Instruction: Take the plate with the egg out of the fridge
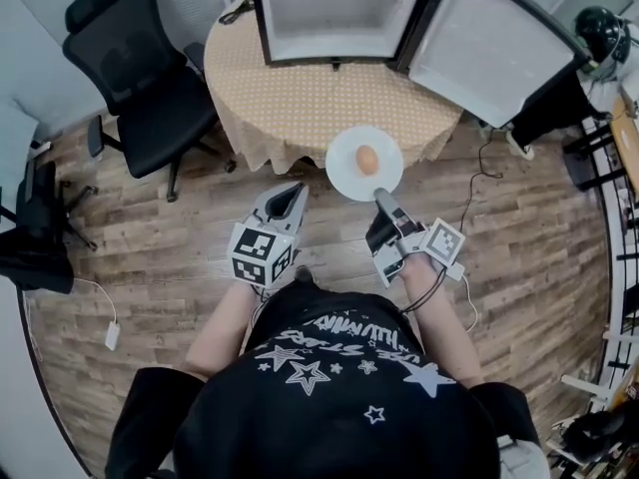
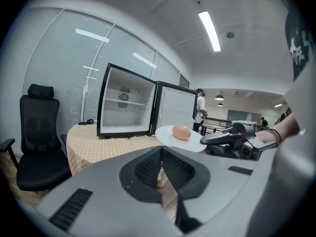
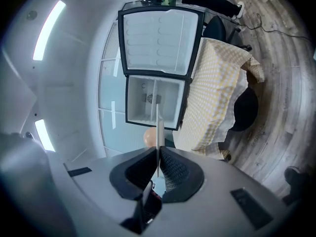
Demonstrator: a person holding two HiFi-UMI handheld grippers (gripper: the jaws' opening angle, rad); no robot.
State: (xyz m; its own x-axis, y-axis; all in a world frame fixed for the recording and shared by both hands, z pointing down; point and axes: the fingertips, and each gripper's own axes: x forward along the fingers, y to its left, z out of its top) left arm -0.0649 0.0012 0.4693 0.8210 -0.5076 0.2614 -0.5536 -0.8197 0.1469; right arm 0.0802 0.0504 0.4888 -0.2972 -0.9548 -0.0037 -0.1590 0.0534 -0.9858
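Now the right tool (image 1: 382,200) pinches the rim of the plate (image 1: 344,168), out in front of the fridge (image 1: 339,13). The plate is likely stiff and slick, its egg (image 1: 367,159) loose, so keep it level. The left tool (image 1: 295,196) is closed and empty.
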